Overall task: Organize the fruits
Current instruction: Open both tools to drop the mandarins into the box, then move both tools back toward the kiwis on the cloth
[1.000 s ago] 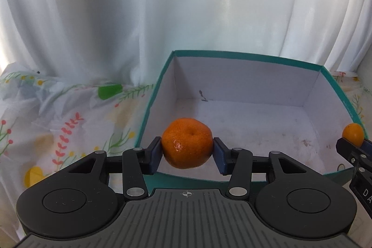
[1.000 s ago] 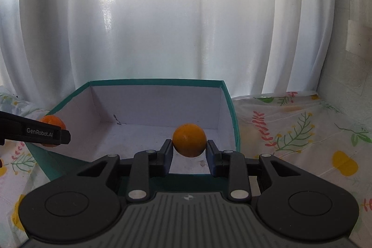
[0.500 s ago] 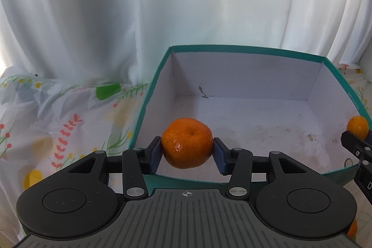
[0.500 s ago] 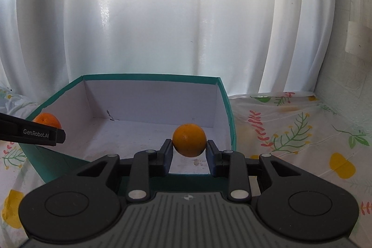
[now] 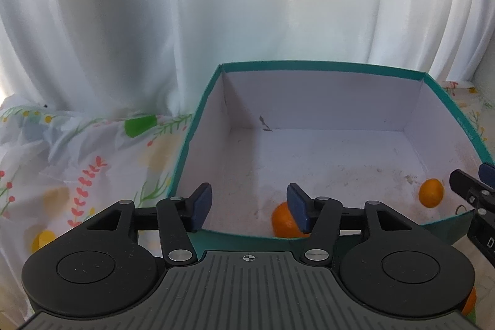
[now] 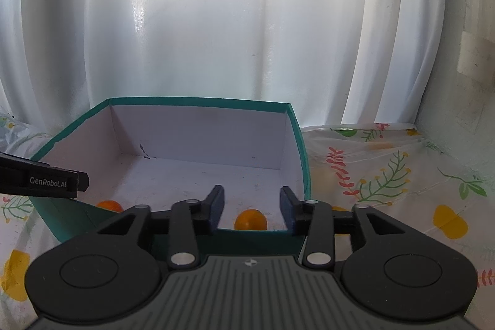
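Note:
A teal box with a white inside (image 5: 324, 144) lies open in front of both grippers; it also shows in the right wrist view (image 6: 198, 144). My left gripper (image 5: 249, 206) is open and empty above the box's near wall. A mandarin (image 5: 286, 223) lies on the box floor by that wall, partly hidden behind the right finger. A smaller orange (image 5: 431, 193) lies at the box's right side. My right gripper (image 6: 251, 209) is open and empty, with that small orange (image 6: 250, 220) on the floor below it. The mandarin (image 6: 108, 205) shows at the left.
A floral tablecloth (image 5: 77, 163) covers the table around the box, also seen on the right (image 6: 402, 175). White curtains (image 5: 247, 5) hang close behind the box. Another orange fruit (image 5: 470, 303) peeks out at the lower right, outside the box.
Both grippers opened and let go of their fruit. The mandarin and the small orange dropped onto the box floor. Both grippers moved closer over the box.

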`<state>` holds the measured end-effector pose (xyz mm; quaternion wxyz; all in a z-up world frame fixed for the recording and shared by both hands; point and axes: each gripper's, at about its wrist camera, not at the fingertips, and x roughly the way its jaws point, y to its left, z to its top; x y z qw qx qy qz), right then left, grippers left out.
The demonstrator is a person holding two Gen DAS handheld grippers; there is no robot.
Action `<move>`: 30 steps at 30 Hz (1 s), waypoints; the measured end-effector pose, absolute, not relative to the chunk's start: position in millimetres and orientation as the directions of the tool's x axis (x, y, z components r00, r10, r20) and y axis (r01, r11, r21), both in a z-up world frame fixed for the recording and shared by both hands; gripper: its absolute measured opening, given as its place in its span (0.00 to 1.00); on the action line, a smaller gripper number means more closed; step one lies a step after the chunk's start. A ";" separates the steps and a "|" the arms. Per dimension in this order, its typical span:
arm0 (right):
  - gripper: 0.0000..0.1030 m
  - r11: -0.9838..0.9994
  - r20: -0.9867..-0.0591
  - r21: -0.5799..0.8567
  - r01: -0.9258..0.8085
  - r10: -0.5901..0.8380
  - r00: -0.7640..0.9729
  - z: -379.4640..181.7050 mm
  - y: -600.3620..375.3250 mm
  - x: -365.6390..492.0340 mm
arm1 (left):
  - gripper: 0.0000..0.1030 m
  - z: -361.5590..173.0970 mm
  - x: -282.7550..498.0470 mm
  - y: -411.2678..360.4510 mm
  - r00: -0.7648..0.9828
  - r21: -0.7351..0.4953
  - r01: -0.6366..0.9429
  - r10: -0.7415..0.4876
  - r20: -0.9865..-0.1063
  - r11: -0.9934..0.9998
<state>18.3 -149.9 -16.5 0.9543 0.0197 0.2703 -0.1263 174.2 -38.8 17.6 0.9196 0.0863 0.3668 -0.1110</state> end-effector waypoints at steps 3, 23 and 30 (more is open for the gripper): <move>0.86 0.979 -0.485 0.030 0.202 -0.163 0.859 -5.4 -150.2 4.3 | 0.72 28.5 166.0 -32.2 0.728 0.056 0.263 -0.160 -0.666 0.963; 1.00 0.927 -0.591 0.233 0.294 -0.105 0.800 -23.2 -178.6 -110.8 | 0.92 23.4 34.9 2.1 0.753 0.082 0.341 -0.220 -0.620 0.936; 1.00 0.978 -0.644 0.079 0.192 -0.097 0.759 -41.6 -156.1 -121.3 | 0.92 -4.7 9.7 6.0 0.682 0.057 0.343 -0.207 -0.702 0.938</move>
